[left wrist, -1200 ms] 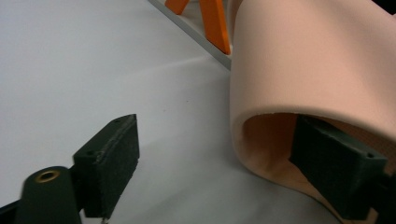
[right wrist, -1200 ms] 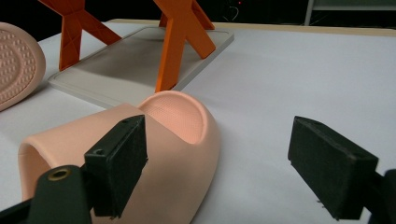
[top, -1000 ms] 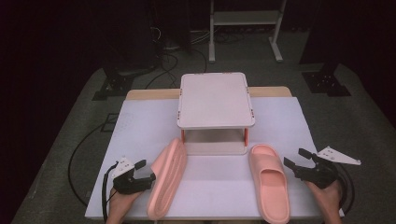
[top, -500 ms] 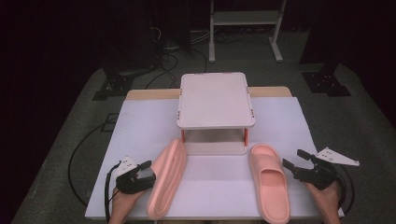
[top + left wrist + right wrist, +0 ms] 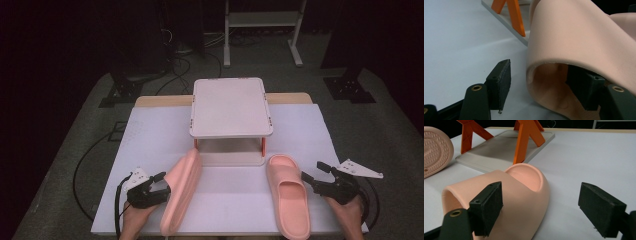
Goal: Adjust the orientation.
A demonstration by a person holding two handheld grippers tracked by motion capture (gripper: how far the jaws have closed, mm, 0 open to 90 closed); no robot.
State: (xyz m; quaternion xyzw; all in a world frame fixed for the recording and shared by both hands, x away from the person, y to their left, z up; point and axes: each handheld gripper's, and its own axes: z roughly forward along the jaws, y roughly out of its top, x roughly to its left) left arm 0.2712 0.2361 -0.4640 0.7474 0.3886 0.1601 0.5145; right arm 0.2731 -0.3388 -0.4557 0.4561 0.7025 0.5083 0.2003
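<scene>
White table [image 5: 310,130]: two pink slippers [image 5: 182,192] [image 5: 289,192], one rack [image 5: 231,107].

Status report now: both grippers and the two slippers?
Left gripper open, one finger inside left slipper, which lies on its side. Right gripper open beside upright right slipper. Nothing in the way.

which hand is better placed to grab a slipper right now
Left. The left gripper already has one of its fingers inside the tipped slipper, straddling its strap. The right gripper is open beside the flat slipper, not around it.
</scene>
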